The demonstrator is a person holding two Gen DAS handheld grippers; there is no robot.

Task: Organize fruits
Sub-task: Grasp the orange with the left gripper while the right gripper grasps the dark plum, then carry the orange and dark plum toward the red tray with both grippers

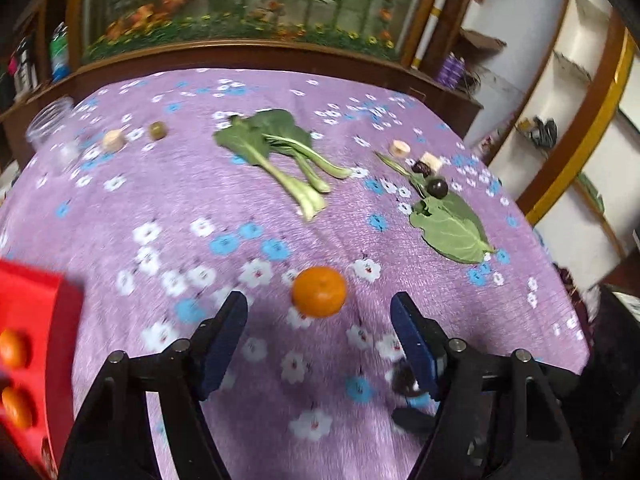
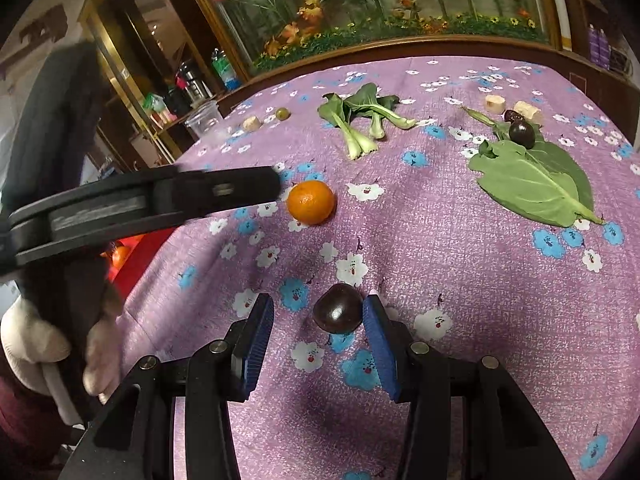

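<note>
An orange mandarin (image 1: 319, 291) lies on the purple flowered cloth (image 1: 200, 200), just ahead of my open left gripper (image 1: 320, 312). It also shows in the right wrist view (image 2: 311, 202), with the left gripper's finger (image 2: 224, 192) beside it. My right gripper (image 2: 318, 314) is open around a dark plum (image 2: 338, 314), whose right side touches the right pad; the left pad stands apart. A red box (image 1: 36, 320) at the left edge holds two mandarins (image 1: 14, 348). Another dark plum (image 2: 521, 133) sits on a leaf far right.
Bok choy (image 1: 280, 152) lies mid-table, a big green leaf (image 2: 536, 180) to the right. Cut pale slices (image 2: 495, 103), a small green fruit (image 2: 282, 113) and a clear plastic cup (image 2: 204, 120) sit farther back. A wooden cabinet borders the table's far edge.
</note>
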